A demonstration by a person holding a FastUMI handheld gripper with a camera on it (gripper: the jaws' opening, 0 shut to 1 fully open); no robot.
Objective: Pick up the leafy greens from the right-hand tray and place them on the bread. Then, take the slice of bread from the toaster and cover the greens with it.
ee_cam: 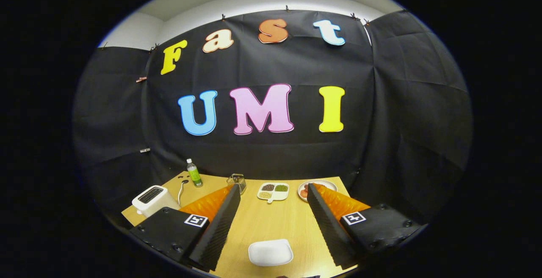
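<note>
White dish (270,252) sits closest, low between fingers, looks bare; bread hard to tell. Gripper (274,191) wide open, holds nothing, hangs high over table (271,221) for good look. Toaster (152,199) far left, bread slot dark. Round tray (314,188) on right half hidden behind finger; greens not clear. Split dish (273,191), green bottle (194,173) farther back.

gripper (273,223): two black blocks with ribbed inner pads, orange wedge backs, black housings with screws, each bearing a white square tag with a black marker; jaws spread wide
</note>
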